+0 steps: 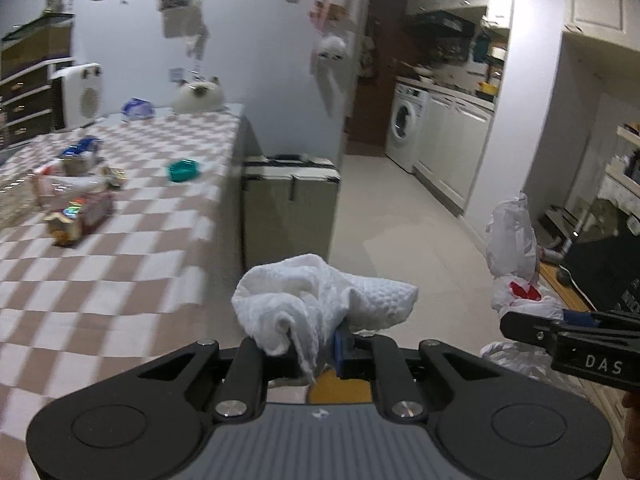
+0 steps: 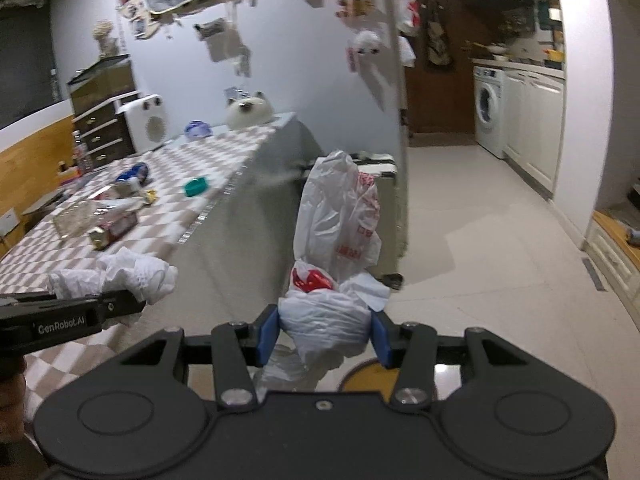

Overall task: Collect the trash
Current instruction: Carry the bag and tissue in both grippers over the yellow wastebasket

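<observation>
Pinching tissue wad (image 1: 316, 300), left hand-held gripper (image 1: 308, 350) (bag (image 2: 324, 316) right)

Desk (image 1: 132, 248): covered with a brown-and-white checked cloth, along the wall.
Teal dish (image 1: 183, 170): on the desk, near its outer edge.
Cat-faced plush (image 1: 198, 97): at the far end of the desk, against the wall.
White heater (image 1: 78, 96): on the desk's far corner, left of the plush.
Drawer unit (image 2: 106, 120): beyond the desk, behind the heater.
Grey case (image 1: 290, 200): on the floor, just beside the desk's end.
Washing machine (image 1: 406, 126): well apart from the desk, under the kitchen counter.
</observation>
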Demonstrator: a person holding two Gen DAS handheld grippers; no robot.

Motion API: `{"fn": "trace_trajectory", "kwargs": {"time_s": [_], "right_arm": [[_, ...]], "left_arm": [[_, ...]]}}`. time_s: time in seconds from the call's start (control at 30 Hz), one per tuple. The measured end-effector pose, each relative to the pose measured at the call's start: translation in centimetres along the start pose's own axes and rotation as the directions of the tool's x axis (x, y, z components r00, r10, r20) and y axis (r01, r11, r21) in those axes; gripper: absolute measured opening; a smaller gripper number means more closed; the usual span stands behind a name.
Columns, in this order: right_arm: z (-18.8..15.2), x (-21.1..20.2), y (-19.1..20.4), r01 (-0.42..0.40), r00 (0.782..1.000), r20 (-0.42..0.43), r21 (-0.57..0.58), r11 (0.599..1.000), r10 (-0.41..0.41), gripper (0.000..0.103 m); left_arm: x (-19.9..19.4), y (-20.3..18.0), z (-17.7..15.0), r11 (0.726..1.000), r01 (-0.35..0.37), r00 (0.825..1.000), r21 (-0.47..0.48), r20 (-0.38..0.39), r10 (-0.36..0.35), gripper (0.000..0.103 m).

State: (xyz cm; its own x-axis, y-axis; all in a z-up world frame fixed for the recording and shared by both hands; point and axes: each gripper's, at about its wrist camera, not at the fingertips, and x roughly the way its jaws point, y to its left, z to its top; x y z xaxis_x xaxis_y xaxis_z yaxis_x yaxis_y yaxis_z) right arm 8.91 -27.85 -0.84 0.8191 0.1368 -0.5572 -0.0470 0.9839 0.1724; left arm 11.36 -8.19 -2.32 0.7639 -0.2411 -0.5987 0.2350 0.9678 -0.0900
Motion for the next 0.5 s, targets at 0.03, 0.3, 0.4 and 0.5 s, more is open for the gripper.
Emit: {"fn": "trace_trajectory", "kwargs": {"time_s": [0.03, 0.3, 0.4, 0.5], "right_arm": [[-0.2, 0.1, -0.7, 0.011, 1.000, -0.005, 0.007, 1.000, -0.011, 0.049], [-2.3, 2.4, -5.5, 0.088, 0.994, -0.070, 0.067, 0.994, -0.083, 0.049], [-3.4, 3.9, -7.2, 0.117, 0.988, -0.115, 0.088, 0.989, -0.106, 0.049], [-4.3, 5.7, -8.4, 0.142, 0.978, -0.165, 0.089, 0.986, -0.126, 0.049]], "left_arm": [[0.7, -0.6, -0.1, 1.000, 0.011, 1.000, 0.009, -0.010, -0.011, 0.015], [6.5, -4.5, -0.8, 0.995, 0.087, 0.991, 0.043, -0.102, -0.082, 0.015], [8.9, -5.3, -1.4, 0.994, 0.108, 0.985, 0.029, -0.137, -0.103, 0.015], [11.4, -5.9, -2.2, 0.993, 0.122, 0.978, 0.005, -0.174, -0.119, 0.015]]}}
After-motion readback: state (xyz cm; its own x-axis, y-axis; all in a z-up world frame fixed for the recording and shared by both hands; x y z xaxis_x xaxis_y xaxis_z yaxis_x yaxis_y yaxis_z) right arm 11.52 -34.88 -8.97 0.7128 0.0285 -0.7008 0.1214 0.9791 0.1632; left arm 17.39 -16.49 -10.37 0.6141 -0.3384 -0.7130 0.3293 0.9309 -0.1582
